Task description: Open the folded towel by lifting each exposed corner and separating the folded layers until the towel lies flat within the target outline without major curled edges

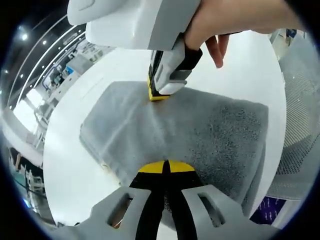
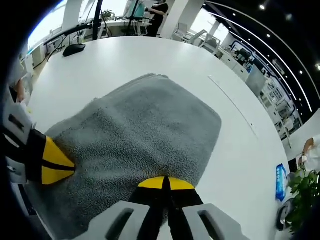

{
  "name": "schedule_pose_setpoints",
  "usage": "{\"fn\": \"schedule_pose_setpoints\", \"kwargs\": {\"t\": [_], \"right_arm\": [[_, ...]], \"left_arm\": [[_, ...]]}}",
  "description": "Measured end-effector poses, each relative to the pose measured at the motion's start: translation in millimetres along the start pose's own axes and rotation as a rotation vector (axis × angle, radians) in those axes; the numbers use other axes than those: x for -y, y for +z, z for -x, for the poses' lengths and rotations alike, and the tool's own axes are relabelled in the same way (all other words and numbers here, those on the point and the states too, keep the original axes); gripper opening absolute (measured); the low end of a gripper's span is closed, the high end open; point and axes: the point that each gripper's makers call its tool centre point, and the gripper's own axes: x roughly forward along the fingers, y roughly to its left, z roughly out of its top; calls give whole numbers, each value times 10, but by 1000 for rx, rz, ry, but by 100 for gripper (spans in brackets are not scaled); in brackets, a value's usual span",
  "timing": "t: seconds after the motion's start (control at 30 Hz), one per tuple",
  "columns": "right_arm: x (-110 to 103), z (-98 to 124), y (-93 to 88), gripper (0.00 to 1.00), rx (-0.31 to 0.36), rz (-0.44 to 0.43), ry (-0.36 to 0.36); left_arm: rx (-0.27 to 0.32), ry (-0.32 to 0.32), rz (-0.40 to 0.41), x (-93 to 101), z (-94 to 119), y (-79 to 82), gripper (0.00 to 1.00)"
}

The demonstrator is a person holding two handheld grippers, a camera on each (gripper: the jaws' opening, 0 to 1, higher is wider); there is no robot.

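Note:
A grey folded towel [image 1: 200,130] lies on the white table [image 1: 75,165]. In the left gripper view my left gripper [image 1: 166,168] is at the towel's near edge, its yellow tips pressed together on the cloth. The right gripper [image 1: 159,93], held by a hand [image 1: 235,20], comes down from above onto the towel's far edge. In the right gripper view the towel [image 2: 145,125] spreads ahead, and my right gripper [image 2: 165,183] is shut on its near edge. The left gripper [image 2: 52,161] comes in from the left, with its yellow tips on the towel's side.
A faint thin line [image 2: 232,105] marks the table [image 2: 125,55] to the right of the towel. A dark object [image 2: 74,49] lies near the far table edge. A person [image 2: 159,12] stands beyond it. A plant [image 2: 305,195] and a blue item [image 2: 281,180] are at the right.

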Motion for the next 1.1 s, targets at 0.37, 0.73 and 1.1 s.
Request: {"fn": "schedule_pose_setpoints", "kwargs": {"t": [0.37, 0.73, 1.1], "right_arm": [[-13, 34, -53, 0, 3, -16, -9], [-10, 17, -50, 0, 11, -20, -6], [-12, 38, -86, 0, 11, -32, -1]], "left_arm": [[4, -11, -2, -15, -5, -6, 0], [5, -6, -10, -16, -14, -5, 0], [-6, 5, -30, -26, -13, -11, 0]]}}
